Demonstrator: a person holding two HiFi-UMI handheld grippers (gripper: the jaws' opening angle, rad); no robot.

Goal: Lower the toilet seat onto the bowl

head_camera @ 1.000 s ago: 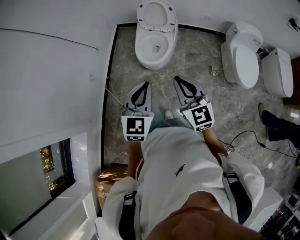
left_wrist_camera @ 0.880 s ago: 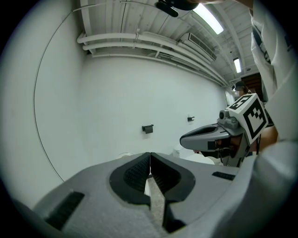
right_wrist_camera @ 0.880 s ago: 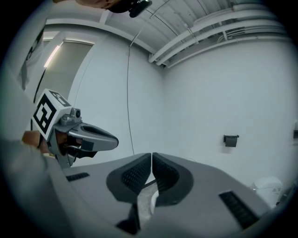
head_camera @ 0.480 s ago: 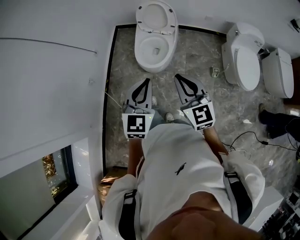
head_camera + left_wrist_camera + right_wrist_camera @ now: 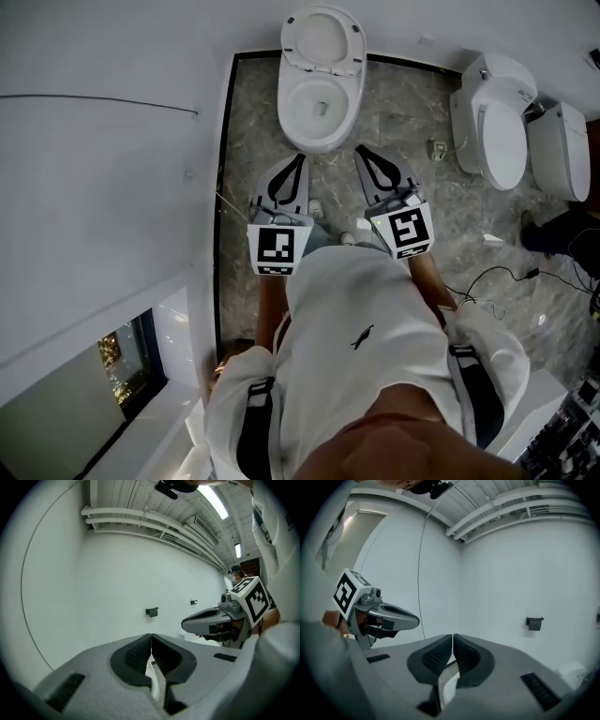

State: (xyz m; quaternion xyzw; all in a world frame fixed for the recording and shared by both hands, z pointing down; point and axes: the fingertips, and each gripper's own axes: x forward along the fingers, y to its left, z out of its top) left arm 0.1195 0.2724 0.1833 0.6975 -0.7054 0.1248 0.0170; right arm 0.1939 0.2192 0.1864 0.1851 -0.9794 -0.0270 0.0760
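- Head view: the step in hand was judged to be the approach. The toilet seat [image 5: 322, 39] stood raised, tilted back at the rear of the bowl [image 5: 322, 143], and nothing was touching it. The left gripper [image 5: 299, 161] and the right gripper [image 5: 361, 152] were held side by side above the floor [image 5: 253, 122], just short of the bowl's front rim and apart from it. The bowl lay open, and only its drain opening was seen inside; whether water stood in it could not be told. Two further toilets [image 5: 502, 117], lids down, were seen well apart to the right.
- Left gripper view: the fingers [image 5: 133, 656] were pressed together with nothing between them. They were aimed at a plain white wall [image 5: 93, 583] bearing a small dark bracket [image 5: 151, 611]. A white sliver, probably the toilet, showed in the gap below the pads.
- Right gripper view: the fingers here were likewise pressed together and empty, and the same wall and bracket were faced. The next move was judged to call for one gripper to be carried over the bowl to the seat's top edge. The seat would then need to be tipped forward and let down under control, so that it was not dropped onto the rim.
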